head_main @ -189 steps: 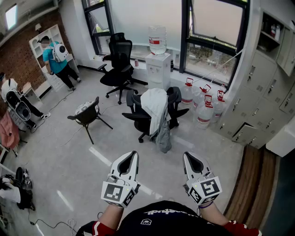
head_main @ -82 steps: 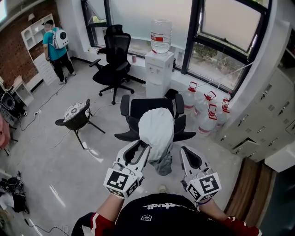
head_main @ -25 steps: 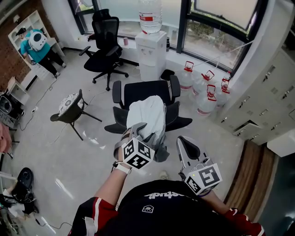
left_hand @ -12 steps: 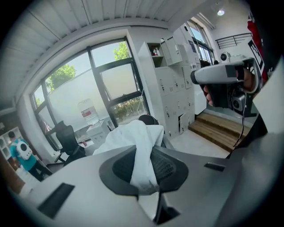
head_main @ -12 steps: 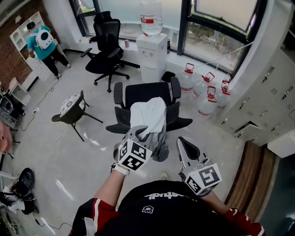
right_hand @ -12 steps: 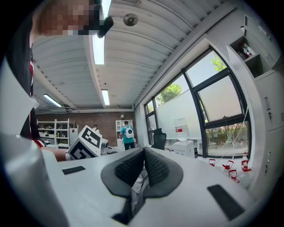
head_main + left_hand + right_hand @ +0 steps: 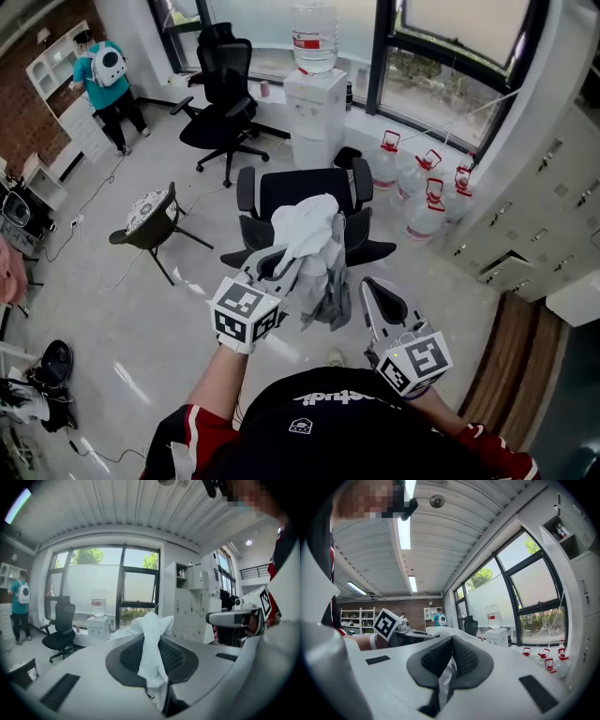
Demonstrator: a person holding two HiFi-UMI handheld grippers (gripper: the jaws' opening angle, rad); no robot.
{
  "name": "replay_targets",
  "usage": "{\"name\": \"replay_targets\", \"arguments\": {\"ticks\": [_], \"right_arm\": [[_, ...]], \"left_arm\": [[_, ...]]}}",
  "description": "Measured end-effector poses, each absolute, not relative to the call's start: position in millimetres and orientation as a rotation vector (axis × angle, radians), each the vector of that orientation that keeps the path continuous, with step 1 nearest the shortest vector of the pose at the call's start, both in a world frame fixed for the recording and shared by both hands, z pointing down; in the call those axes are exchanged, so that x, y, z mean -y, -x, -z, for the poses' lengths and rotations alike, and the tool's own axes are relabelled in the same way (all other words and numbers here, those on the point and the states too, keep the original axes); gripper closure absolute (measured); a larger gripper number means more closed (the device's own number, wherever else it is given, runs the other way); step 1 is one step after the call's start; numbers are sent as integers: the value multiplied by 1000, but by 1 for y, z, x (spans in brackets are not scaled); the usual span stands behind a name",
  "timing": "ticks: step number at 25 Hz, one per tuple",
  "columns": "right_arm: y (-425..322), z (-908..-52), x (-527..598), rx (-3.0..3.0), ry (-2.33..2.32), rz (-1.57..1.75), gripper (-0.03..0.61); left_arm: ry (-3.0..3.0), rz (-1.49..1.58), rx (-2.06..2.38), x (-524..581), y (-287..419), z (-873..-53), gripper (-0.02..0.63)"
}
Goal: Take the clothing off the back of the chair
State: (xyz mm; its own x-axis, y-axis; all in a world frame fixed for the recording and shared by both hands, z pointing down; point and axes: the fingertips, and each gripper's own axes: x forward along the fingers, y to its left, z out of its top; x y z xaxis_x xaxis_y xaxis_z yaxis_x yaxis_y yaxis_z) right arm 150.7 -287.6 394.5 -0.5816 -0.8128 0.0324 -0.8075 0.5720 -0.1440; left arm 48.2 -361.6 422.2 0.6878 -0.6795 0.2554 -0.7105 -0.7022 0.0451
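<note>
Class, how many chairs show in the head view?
3. A black office chair near the window, a second office chair behind the white clothing, a small chair at left. Others may be hidden.

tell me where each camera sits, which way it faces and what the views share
Head view: on the person's head, looking steeply down at the chair; shows the torso, left gripper and right gripper.
Left gripper view: on the left gripper, facing the windows; its jaws have just closed further on the clothing.
Right gripper view: on the right gripper, facing windows and brick wall; jaws together, left wrist visible.
Shared: all three show the water cooler.
</note>
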Motion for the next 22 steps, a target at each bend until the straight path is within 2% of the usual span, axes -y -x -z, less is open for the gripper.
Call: {"name": "replay_targets", "arguments": {"ticks": [8,13,22], "right_arm": [[-126,-392,290,-2790,1352,229,575],[-115,-393,298,-2830,1266,234,575],[-51,-392,292,-2937,1061,242,575]], "left_arm": [[-2767,-13,1173,343,-9,-374,552],[-2749,23,1275,334,10,-366,552],[-2645,96,1499,310,88,-354,552]]}}
